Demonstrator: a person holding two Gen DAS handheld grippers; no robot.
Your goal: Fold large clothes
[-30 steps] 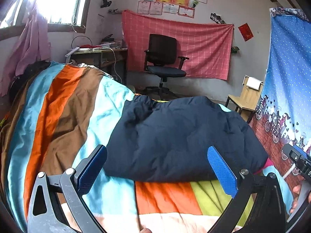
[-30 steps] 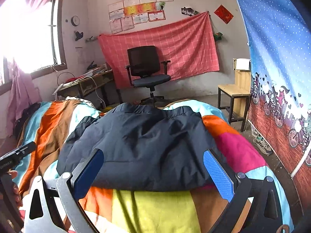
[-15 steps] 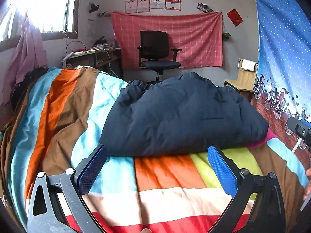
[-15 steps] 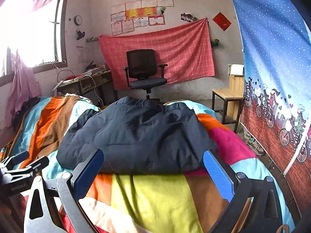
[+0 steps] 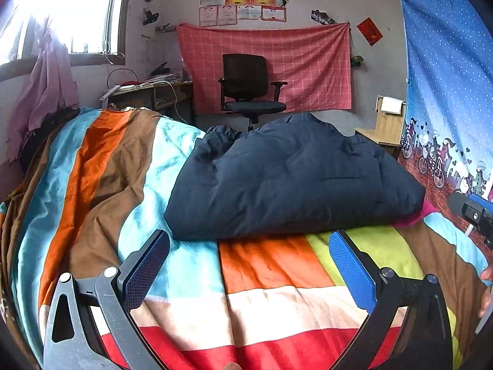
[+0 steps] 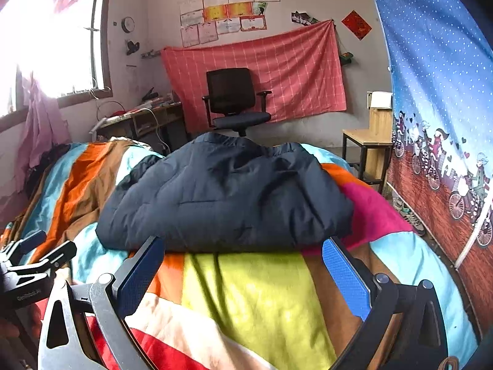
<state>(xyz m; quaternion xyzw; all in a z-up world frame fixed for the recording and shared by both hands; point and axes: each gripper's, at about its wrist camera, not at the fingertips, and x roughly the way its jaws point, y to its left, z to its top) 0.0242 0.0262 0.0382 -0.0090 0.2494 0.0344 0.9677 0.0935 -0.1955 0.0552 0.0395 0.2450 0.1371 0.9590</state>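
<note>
- One navy padded jacket (image 5: 289,178) lies in a folded bundle on the striped bedspread (image 5: 271,274), at 12 o'clock from both grippers, its near edge just beyond the fingertips
- The left gripper (image 5: 249,256) is spread wide with nothing in it, hovering above the bedspread; the right gripper (image 6: 243,262) is likewise spread and empty
- The fold looks close to done, I'd say; to finish well, press the puffy top flat and square the near edge, since padding tends to spring open
- If another fold is wanted, pinch both near corners together, one gripper each, and lift evenly
- Count: one jacket, two grippers, one black office chair (image 5: 249,89) at 12 o'clock, one wooden chair (image 6: 369,138) at 2 o'clock
</note>
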